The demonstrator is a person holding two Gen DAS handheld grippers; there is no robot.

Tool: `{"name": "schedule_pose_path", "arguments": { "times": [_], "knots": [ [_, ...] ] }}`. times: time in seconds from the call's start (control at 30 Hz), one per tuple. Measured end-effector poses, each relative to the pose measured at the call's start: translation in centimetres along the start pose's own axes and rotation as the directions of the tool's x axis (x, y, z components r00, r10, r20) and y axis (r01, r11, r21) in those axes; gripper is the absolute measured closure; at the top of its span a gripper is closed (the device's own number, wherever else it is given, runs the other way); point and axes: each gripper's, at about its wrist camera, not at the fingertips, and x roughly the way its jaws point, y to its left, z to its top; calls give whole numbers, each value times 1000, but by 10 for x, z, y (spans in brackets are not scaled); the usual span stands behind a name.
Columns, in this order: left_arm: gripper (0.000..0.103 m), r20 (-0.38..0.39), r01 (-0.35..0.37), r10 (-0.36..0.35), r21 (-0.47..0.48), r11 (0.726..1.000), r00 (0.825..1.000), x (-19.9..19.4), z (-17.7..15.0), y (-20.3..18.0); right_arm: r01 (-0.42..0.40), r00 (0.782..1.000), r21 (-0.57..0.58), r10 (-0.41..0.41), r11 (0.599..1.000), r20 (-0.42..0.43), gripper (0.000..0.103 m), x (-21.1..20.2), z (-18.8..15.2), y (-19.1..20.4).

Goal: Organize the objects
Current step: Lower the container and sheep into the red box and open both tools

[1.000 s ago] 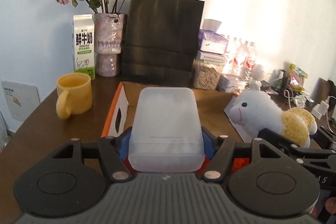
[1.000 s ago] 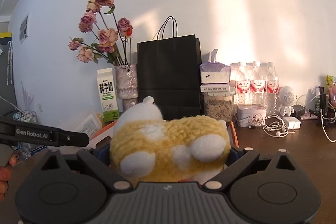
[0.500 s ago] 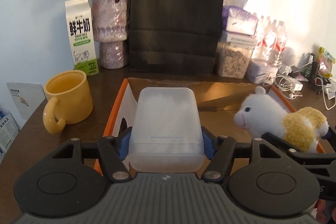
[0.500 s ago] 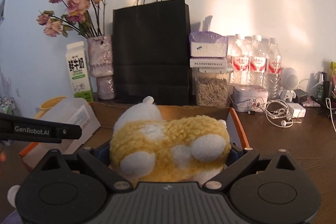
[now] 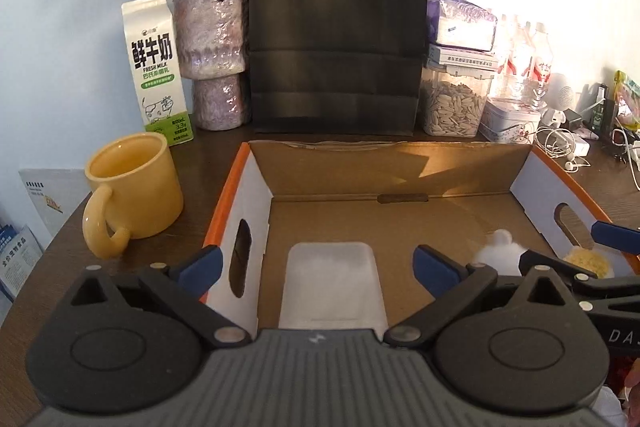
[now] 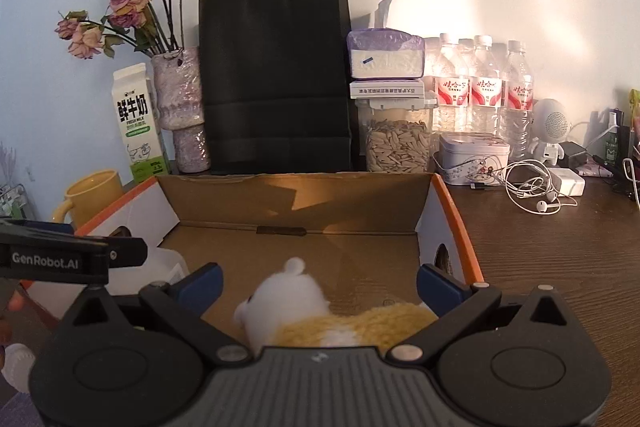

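On the dark wooden table (image 6: 560, 247) before a pale wall, both the left gripper (image 5: 316, 265) and right gripper (image 6: 320, 281) gape, holding nothing; plastic container (image 5: 332, 283) and plush toy (image 6: 320, 315) lie inside the cardboard box (image 5: 400, 167).

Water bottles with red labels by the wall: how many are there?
3 clear plastic water bottles show, standing in a row: left, middle, right. A cap peeks behind them, so more may be hidden.

Lying inside the box (image 5: 400, 163) on the tabletop (image 5: 208, 163): container (image 5: 332, 283) left, plush toy (image 6: 320, 311) right. Standing behind: paper bag (image 5: 336, 27). Sitting left: mug (image 5: 132, 187).
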Motion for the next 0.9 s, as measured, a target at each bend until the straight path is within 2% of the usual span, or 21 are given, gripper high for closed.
{"name": "schedule_pose_path", "arguments": {
  "times": [0.27, 0.53, 0.9],
  "knots": [
    [0, 19, -9, 10, -17, 1000, 1000, -18, 3, 5, -1, 1000, -24, 2, 1000, 25, 0, -15, 9, 8],
    [0, 66, 5, -4, -17, 1000, 998, -57, 2, 6, -6, 997, -45, 9, 999, 72, 0, -52, 17, 14],
    [0, 106, 26, -22, -30, 999, 994, -117, -38, 16, -24, 997, -84, 30, 996, 73, 0, -116, -15, 16]
  ]
}}
